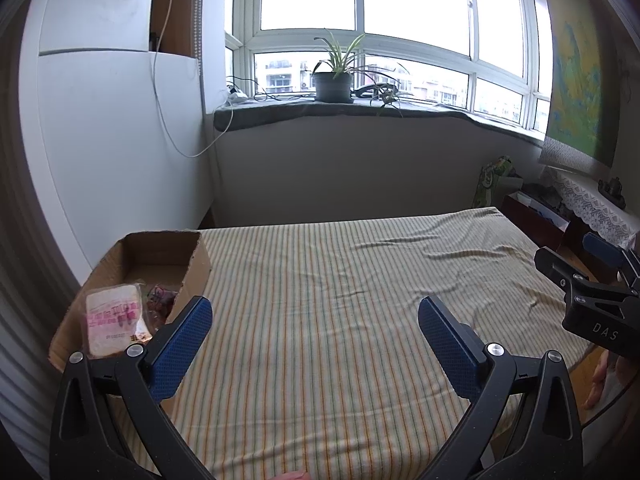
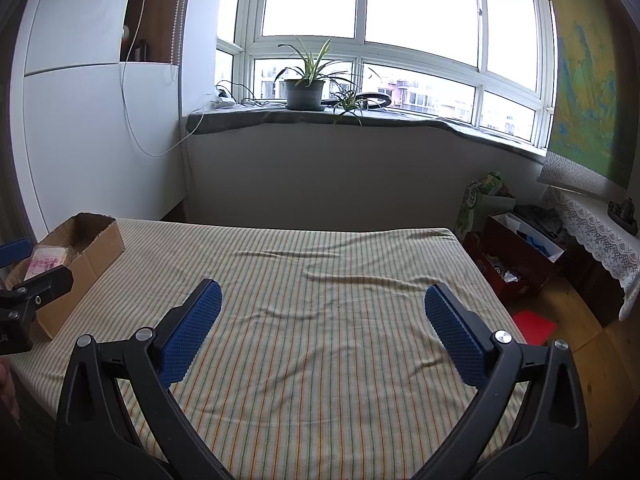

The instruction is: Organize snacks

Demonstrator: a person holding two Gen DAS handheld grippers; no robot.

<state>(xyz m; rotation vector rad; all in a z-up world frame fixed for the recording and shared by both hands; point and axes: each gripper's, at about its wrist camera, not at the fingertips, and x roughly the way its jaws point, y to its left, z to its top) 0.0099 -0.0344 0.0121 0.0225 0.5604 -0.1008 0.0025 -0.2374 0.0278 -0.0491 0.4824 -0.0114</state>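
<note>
Left wrist view shows the left claw (image 1: 316,330) released, its blue pads spread wide over the striped bed (image 1: 340,280) and grasping nothing. Just beside its left finger sits the cardboard box (image 1: 196,268), at the bed's left edge. Inside lie a pink-printed snack pack (image 1: 113,320) and a darker wrapped snack (image 1: 160,298) next to it. The right claw (image 2: 323,322) is likewise released and empty, hovering over bare sheet.

No snack shows on the sheet in either view, so the sorting looks nearly or fully done; whether any remain out of frame cannot be told.

Nothing blocks the box. A potted plant (image 2: 305,90) stands on the windowsill, well apart, and a dark red box (image 2: 520,252) of clutter sits on the floor by the bed's right side.
</note>
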